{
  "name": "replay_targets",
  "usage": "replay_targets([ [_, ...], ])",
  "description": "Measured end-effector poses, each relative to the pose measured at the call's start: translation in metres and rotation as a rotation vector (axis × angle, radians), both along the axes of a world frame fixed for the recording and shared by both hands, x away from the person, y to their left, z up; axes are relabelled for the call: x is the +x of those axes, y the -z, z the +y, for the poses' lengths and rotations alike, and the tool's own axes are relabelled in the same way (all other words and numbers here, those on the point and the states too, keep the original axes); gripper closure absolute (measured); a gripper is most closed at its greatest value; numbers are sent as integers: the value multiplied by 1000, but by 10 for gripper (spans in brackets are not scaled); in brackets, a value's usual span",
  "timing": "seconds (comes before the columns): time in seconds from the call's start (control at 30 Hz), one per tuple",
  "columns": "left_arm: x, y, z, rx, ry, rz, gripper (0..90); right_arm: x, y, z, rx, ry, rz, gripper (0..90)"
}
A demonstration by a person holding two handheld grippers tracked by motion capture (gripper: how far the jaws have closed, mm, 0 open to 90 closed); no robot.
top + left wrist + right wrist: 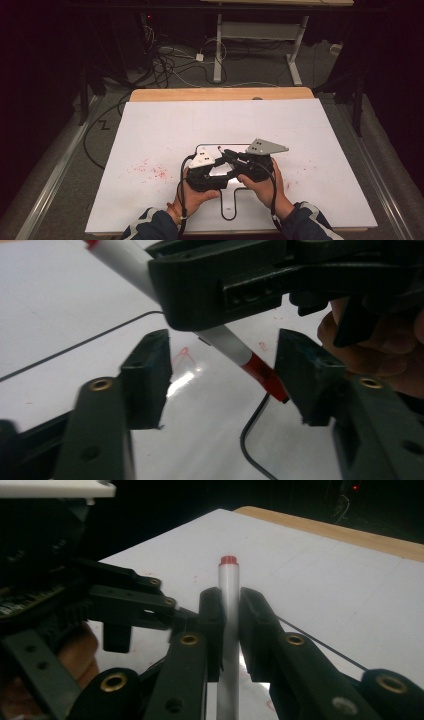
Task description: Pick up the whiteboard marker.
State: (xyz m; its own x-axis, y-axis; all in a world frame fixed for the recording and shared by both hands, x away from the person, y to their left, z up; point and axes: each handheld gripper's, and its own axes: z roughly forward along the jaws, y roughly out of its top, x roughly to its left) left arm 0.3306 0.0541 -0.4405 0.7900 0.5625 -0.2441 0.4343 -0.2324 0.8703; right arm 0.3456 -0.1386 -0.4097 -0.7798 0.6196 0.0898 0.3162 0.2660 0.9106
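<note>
A white marker with red ends stands upright between the jaws of my right gripper, which is shut on its barrel. In the left gripper view the marker slants down from under the right gripper's black body, and its red cap lies between the jaws of my left gripper. The cap sits close against the right-hand pad, while the left-hand pad stands apart from it. In the high view both grippers meet over the board's near middle, left gripper beside right gripper.
A white board covers the wooden table. A black outline is drawn on it near the front edge. Red marker specks lie to the left of the hands. Cables and a desk frame stand on the floor beyond.
</note>
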Motion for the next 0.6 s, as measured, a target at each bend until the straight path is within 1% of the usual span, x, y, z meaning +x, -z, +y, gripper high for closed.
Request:
replay_targets([
  [0.03,0,1,-2,-7,4,5,410,0,0,0,0,0,0,814],
  [0.07,0,1,-3,-5,5,1,433,-1,0,1,1,-2,-1,814],
  [0.1,0,1,-4,-1,8,-2,518,-2,0,1,1,-5,-10,814],
  [0.13,0,2,-4,0,19,-5,549,-3,-1,1,4,-4,-14,814],
  [0.17,0,2,-4,0,19,-5,578,-3,-1,1,11,-6,-15,814],
  [0.2,0,2,-3,1,20,-8,627,-4,-2,0,13,-10,-15,813],
  [0.23,0,2,-1,8,20,-17,641,-4,-2,0,12,-10,-20,813],
  [0.37,1,3,2,13,7,-20,723,-5,-4,-2,19,-11,-27,813],
  [0.4,2,3,4,18,0,-22,723,-6,-4,-2,22,-13,-27,813],
  [0.43,2,3,5,28,-6,-27,754,-7,-5,-2,23,-13,-36,812],
  [0.5,3,3,7,25,-11,-24,772,-8,-5,-2,24,-18,-42,812],
  [0.57,4,2,8,39,-16,-31,783,-9,-5,-2,21,-20,-43,804],
  [0.6,4,2,8,45,-9,-39,784,-9,-5,-1,16,-27,-39,791],
])
